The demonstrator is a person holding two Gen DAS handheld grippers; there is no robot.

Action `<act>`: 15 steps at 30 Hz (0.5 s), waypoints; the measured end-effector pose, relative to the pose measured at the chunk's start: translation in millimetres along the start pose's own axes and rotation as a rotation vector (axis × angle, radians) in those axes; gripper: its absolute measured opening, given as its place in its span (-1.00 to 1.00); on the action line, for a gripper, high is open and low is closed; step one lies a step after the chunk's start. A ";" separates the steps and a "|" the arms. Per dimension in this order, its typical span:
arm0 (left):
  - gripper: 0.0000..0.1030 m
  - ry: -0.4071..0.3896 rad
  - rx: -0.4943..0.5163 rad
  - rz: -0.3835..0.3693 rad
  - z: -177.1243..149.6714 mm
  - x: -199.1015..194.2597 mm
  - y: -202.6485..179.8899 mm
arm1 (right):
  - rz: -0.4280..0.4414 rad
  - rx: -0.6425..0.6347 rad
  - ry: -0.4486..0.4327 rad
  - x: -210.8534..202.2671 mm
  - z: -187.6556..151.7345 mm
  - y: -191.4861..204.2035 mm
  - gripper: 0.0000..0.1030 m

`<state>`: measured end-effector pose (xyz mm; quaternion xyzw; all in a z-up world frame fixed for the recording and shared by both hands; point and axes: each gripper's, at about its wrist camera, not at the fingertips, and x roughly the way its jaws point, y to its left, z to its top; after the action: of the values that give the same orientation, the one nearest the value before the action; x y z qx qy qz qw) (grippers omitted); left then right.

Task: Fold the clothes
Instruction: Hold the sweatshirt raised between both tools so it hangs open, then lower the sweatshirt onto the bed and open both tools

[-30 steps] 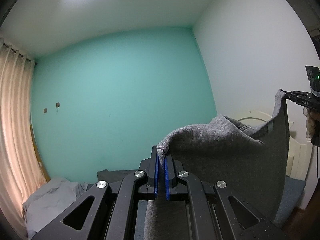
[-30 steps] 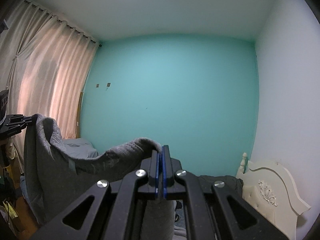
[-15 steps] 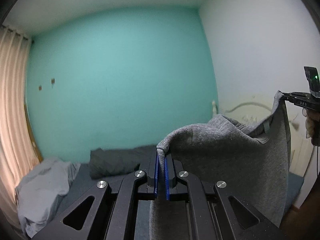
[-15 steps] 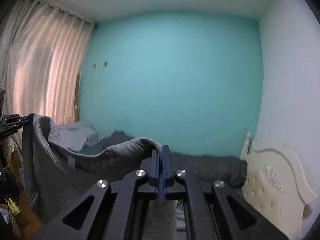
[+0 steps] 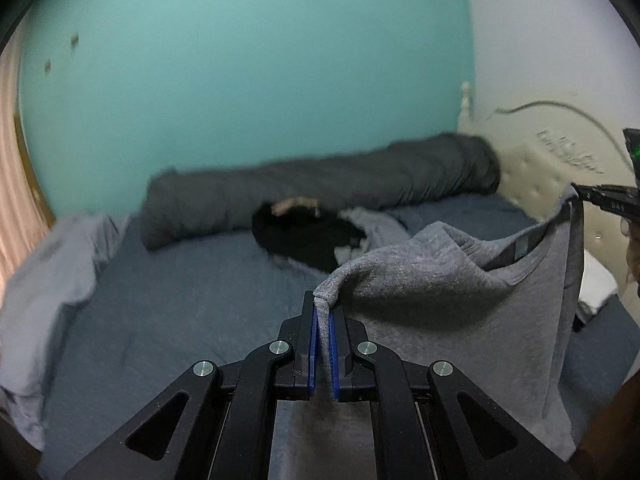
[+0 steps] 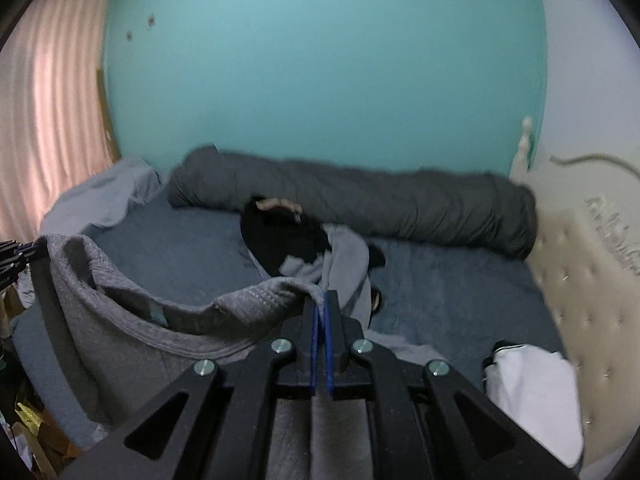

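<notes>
While both claws pinch a top corner each, the grey knit top [image 5: 448, 292] hangs in the air betw. them, above the near part of the bed [image 5: 192, 300]. Left gripper [image 5: 322, 312]: blue pads pressed together on a bunched shoulder edge. Right gripper [image 6: 320, 308]: same, clamped on the other shoulder; its tip also shows at far right of the left view. Neckline w/ a small label sags in the middle, so the cloth isn't pulled taut; body drapes down below the frame. Held by two corners like this prob. to let the garment fall flat & square before laying it on the mattress; that's a guess. Whether any fold is in it already, can't tell.

Further out: white garment [image 6: 532, 392] at the near right, by the cream tufted headboard [image 6: 592, 280]. Mid-bed, a heap of black & grey clothes [image 6: 312, 248], unfolded. Behind, a long dark rolled duvet [image 6: 360, 200] against the teal wall; pale bedding [image 5: 52, 264] far left by the curtain [image 6: 52, 100].
</notes>
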<state>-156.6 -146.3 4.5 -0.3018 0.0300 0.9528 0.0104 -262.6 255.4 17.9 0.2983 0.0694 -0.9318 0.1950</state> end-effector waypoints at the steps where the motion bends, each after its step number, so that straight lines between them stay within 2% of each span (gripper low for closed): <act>1: -0.91 0.022 -0.012 -0.001 -3.0 24.7 2.5 | -0.003 0.006 0.017 21.4 -1.4 -1.5 -0.96; 7: -0.91 0.143 -0.067 -0.006 -20.9 158.4 21.3 | -0.019 0.051 0.127 152.1 -15.2 -20.4 -0.96; 11: -0.91 0.203 -0.081 -0.004 -34.1 216.5 31.1 | -0.025 0.067 0.184 222.7 -32.6 -33.8 -0.96; 15: -0.91 0.257 -0.087 0.002 -49.9 277.4 35.7 | -0.028 0.076 0.233 276.4 -49.8 -43.6 -0.96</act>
<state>-356.2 -184.6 -194.1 -0.4217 -0.0098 0.9067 -0.0073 -460.1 218.4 -183.2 0.4109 0.0603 -0.8953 0.1612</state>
